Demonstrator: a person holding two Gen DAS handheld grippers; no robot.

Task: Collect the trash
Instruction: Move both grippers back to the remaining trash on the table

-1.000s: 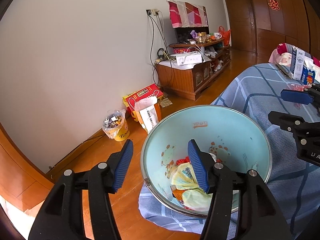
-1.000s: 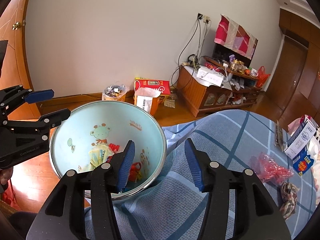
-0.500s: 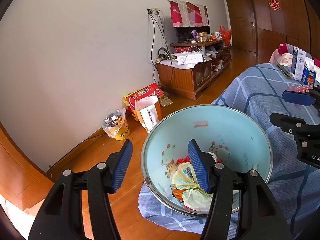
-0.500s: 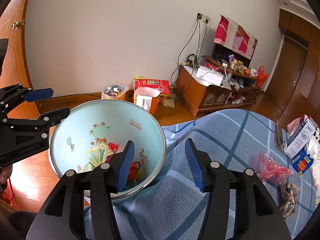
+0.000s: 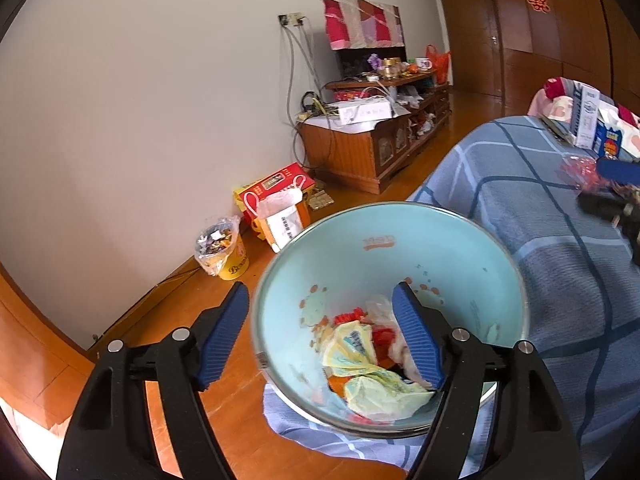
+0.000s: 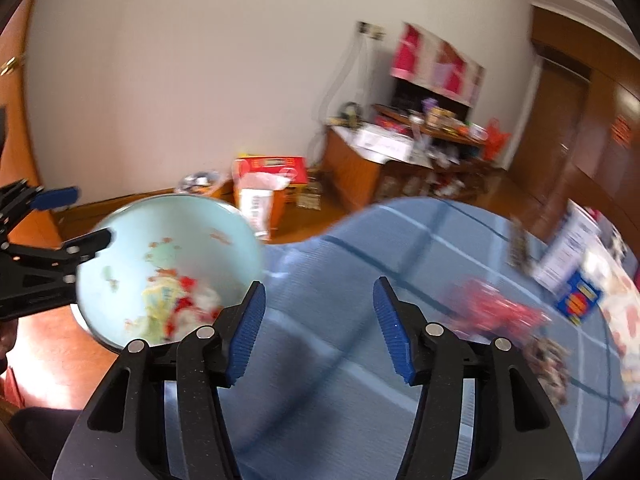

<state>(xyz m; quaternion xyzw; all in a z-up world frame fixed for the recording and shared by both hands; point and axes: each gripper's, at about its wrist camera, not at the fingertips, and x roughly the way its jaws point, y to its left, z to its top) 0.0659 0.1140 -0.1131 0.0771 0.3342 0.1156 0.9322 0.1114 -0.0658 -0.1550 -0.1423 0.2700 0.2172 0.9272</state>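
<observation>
Wrappers [image 5: 370, 364] (yellow, crumpled) in basin [image 5: 436, 240]

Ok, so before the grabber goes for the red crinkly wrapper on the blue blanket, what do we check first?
1. Right gripper open and empty: ok.
2. Red wrapper lying free on the blue blanket, nothing on top: ok.
3. Right gripper lined up with the wrapper: not ok, the wrapper sits off to its right.
4. Right wrist picture sharp enough to aim: not ok, it is blurred.
5. Bowl has room for more trash: ok.
6. Left gripper holding the bowl: not ok, its jaws are open astride the rim.
</observation>
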